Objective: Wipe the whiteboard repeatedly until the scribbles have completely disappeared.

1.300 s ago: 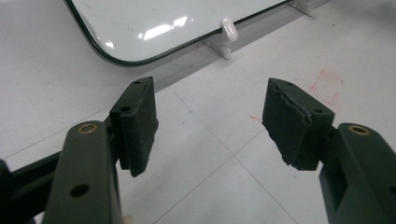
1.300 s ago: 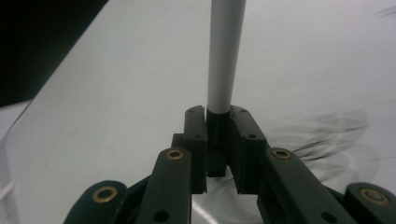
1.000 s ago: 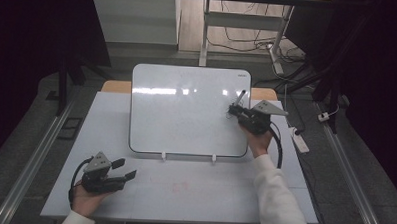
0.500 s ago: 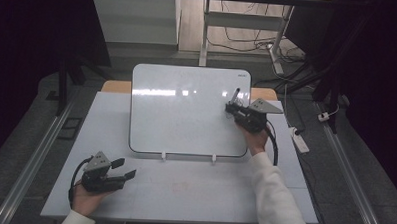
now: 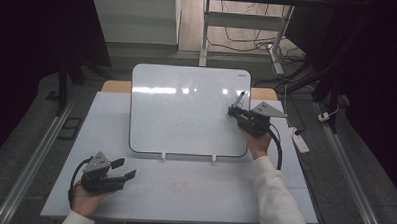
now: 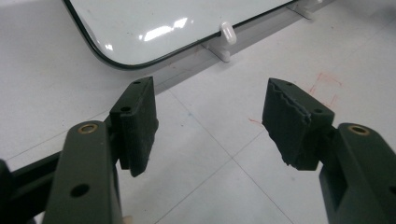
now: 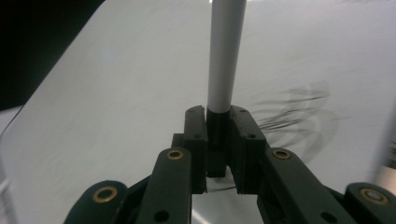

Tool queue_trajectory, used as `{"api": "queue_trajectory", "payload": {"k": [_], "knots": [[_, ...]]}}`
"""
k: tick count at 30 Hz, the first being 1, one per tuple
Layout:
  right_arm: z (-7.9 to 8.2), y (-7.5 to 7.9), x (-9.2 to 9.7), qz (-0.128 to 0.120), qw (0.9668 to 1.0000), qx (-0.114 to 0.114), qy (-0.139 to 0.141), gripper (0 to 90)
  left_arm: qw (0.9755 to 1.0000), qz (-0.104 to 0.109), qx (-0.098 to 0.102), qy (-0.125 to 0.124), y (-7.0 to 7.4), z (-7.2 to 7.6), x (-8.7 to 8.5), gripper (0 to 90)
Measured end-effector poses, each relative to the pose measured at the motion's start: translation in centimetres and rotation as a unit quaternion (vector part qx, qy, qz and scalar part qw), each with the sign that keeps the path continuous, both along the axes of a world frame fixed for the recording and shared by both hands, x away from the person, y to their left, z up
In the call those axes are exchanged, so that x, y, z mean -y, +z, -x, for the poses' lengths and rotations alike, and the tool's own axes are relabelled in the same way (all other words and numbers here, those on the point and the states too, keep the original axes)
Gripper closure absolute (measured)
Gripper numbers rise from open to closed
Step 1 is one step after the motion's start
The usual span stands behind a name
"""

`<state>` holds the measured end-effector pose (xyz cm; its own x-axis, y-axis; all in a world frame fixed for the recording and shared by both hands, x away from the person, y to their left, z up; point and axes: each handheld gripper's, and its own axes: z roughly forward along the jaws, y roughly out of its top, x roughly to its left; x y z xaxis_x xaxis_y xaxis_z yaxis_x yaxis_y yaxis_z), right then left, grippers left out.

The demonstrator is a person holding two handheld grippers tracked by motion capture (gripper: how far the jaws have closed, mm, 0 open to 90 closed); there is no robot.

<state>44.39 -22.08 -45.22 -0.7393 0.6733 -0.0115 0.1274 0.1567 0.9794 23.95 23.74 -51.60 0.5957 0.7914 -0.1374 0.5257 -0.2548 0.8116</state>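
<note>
A whiteboard (image 5: 186, 111) leans on small white stands at the back of the table (image 5: 184, 186). My right gripper (image 5: 232, 112) is at the board's right side, shut on a marker (image 5: 239, 99) that points up and away. In the right gripper view the jaws clamp the marker's dark end (image 7: 217, 140), and its white barrel (image 7: 225, 51) rises over the board (image 7: 116, 93). Faint dark strokes (image 7: 294, 112) lie on the board to the right of the marker. My left gripper (image 5: 124, 169) rests open on the table at the front left, nothing between its pads (image 6: 140, 126).
Small white stands (image 6: 223, 44) prop the board's lower edge. Faint red marks (image 6: 327, 86) stain the table in front of the board. A white device (image 5: 299, 140) with a cable lies off the table's right edge. Rails run along both sides on the floor.
My right gripper has shifted a little left and down along the board's right side with the marker. The left gripper stays put.
</note>
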Motion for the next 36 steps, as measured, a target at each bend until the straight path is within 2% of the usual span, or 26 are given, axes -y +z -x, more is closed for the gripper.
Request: {"api": "queue_trajectory", "payload": {"k": [2, 3, 4, 6, 8, 10, 12, 13, 15, 16, 17, 20, 21, 22, 24, 25, 27, 29, 30, 31, 34, 36], "knots": [[0.7, -0.7, -1.0, 0.026, 0.9992, -0.002, 0.031, 77.8, 1.0000, 0.000, -0.002, 0.001, -0.1, -0.1, 0.0, 35.7], [0.8, -0.8, -0.9, 0.033, 0.9989, 0.002, 0.031, 77.8, 1.0000, 0.000, -0.002, 0.001, -0.1, -0.1, 0.0, 35.7], [0.7, -0.6, -0.5, 0.029, 0.9992, 0.001, 0.027, 77.8, 1.0000, -0.001, -0.001, 0.001, -0.1, 0.0, 0.0, 35.8], [0.2, -0.3, 0.8, -0.007, 0.9999, 0.001, -0.011, 77.8, 1.0000, -0.001, 0.000, 0.001, 0.0, 0.1, 0.0, 35.8], [0.3, -0.4, 1.0, -0.015, 0.9998, 0.000, -0.014, 77.8, 1.0000, 0.000, 0.001, 0.000, 0.0, 0.1, 0.0, 35.8], [0.8, -0.9, 0.0, 0.010, 0.9998, -0.003, 0.017, 77.8, 1.0000, -0.001, 0.000, 0.002, 0.0, 0.0, 0.0, 35.8], [1.2, -0.9, -0.4, 0.037, 0.9990, 0.006, 0.025, 77.8, 1.0000, -0.001, 0.000, 0.002, -0.1, 0.0, -0.1, 35.7], [1.1, -0.8, 0.0, 0.030, 0.9994, 0.006, 0.013, 77.8, 1.0000, -0.001, 0.000, 0.002, -0.1, 0.0, -0.1, 35.8], [0.6, -0.4, 1.5, -0.006, 0.9998, 0.004, -0.021, 77.8, 1.0000, 0.000, 0.002, 0.002, 0.0, 0.1, -0.1, 35.8], [0.4, -0.5, 1.9, -0.018, 0.9996, -0.001, -0.023, 77.8, 1.0000, 0.000, 0.003, 0.003, 0.0, 0.1, -0.1, 35.8], [0.6, -0.6, 1.7, -0.020, 0.9995, -0.001, -0.023, 77.8, 1.0000, 0.000, 0.003, 0.002, 0.0, 0.1, -0.1, 35.8], [1.3, -1.2, 0.2, 0.020, 0.9996, 0.002, 0.020, 77.8, 1.0000, -0.001, 0.000, 0.003, 0.0, -0.1, 0.0, 35.8], [1.4, -1.2, 0.1, 0.029, 0.9994, 0.007, 0.020, 77.8, 1.0000, -0.002, 0.000, 0.002, 0.0, 0.0, 0.0, 35.7], [1.1, -1.0, 0.4, 0.022, 0.9996, 0.005, 0.015, 77.8, 1.0000, -0.002, 0.001, 0.001, 0.0, 0.0, 0.0, 35.8], [0.5, -0.7, 1.5, -0.012, 0.9997, 0.009, -0.018, 77.8, 1.0000, -0.001, 0.003, 0.002, 0.0, 0.1, 0.0, 35.8], [0.3, -0.6, 1.9, -0.027, 0.9994, 0.004, -0.023, 77.9, 1.0000, 0.000, 0.004, 0.003, 0.1, 0.2, 0.0, 35.8], [0.5, -0.9, 1.5, -0.026, 0.9995, 0.005, -0.019, 77.9, 1.0000, 0.000, 0.005, 0.004, 0.1, 0.1, -0.1, 35.9], [0.9, -1.3, 0.4, -0.004, 0.9998, 0.005, 0.016, 77.9, 1.0000, 0.000, 0.003, 0.004, 0.0, 0.0, -0.1, 35.9], [1.0, -1.2, 0.0, 0.009, 0.9998, 0.011, 0.016, 77.9, 1.0000, -0.001, 0.003, 0.003, 0.0, 0.0, -0.1, 35.9], [0.7, -1.0, 0.1, 0.008, 0.9998, 0.009, 0.015, 77.9, 1.0000, -0.001, 0.002, 0.003, 0.0, 0.0, -0.1, 35.9], [-0.1, -0.5, 1.0, -0.037, 0.9991, 0.010, -0.021, 77.9, 1.0000, -0.002, 0.004, 0.001, 0.1, 0.1, 0.0, 35.8], [-0.1, -0.5, 0.4, -0.031, 0.9994, 0.009, -0.015, 78.0, 1.0000, -0.002, 0.005, 0.002, 0.1, 0.1, 0.0, 35.9]]}}
